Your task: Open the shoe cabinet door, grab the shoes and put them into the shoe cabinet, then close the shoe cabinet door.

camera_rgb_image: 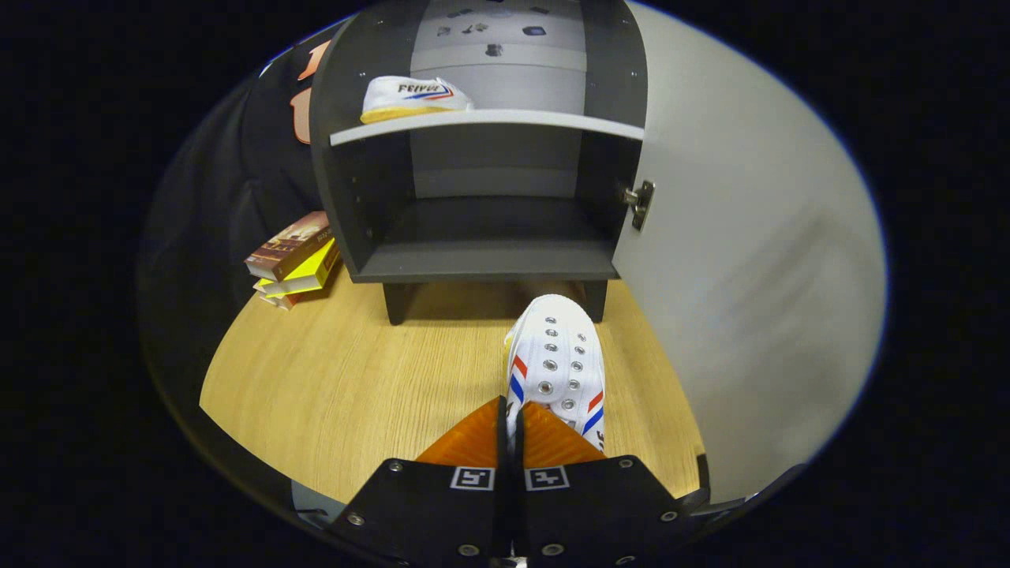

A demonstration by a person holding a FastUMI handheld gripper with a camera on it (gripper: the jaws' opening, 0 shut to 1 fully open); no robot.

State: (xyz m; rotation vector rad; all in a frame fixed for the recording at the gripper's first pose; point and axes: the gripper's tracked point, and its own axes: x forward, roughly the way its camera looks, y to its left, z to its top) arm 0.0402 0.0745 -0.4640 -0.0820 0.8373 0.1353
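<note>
In the gripper view, the tool [511, 422] has its two fingers drawn almost together, pinching the near rim of a white canvas shoe with red and blue stripes and metal eyelets [556, 367]. The shoe's long axis runs straight ahead from the fingers, toe toward the dark grey shoe cabinet [359, 158] at the far side of the light wooden table [331, 386]. The cabinet's pale door [742, 260] stands swung open to the right. The lower shelf [485, 256] lies directly beyond the toe; a matching white shoe [414, 99] sits on the upper shelf, left end. Stacked books [293, 259] lie by the cabinet's left side.
</note>
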